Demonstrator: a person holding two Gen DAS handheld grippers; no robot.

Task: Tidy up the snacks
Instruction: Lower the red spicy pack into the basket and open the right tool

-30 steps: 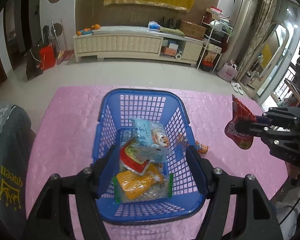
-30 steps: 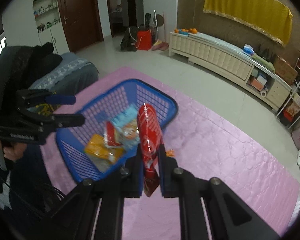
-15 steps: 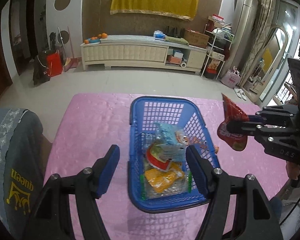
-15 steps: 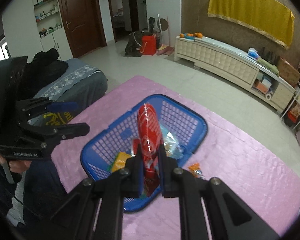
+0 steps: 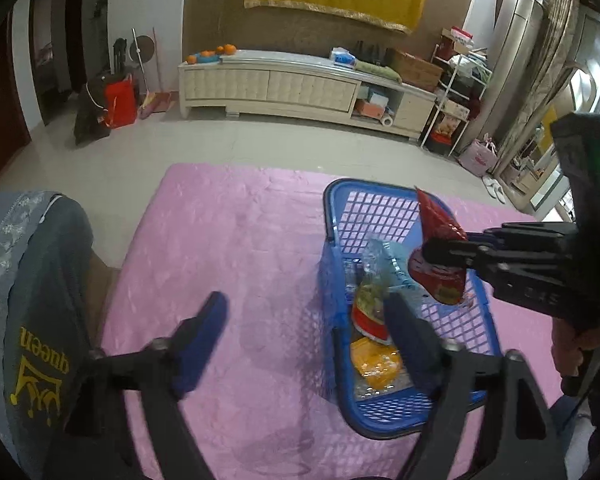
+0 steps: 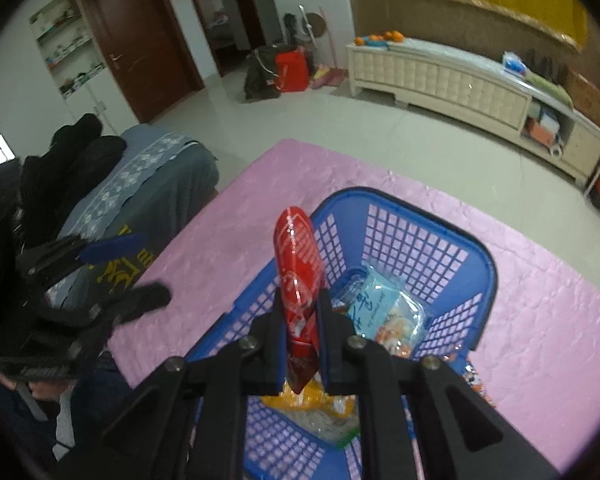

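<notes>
The right gripper (image 6: 300, 320) has carried the shiny red snack packet (image 6: 298, 276) over the blue plastic basket (image 6: 416, 236), still squeezing it. The empty left gripper (image 5: 304, 320) is opening beside. Next: let go.

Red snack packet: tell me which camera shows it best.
The left wrist view: the red snack packet shows its broad face, pinched in the right gripper over the blue basket. The right wrist view shows it edge-on between that gripper's fingers.
</notes>
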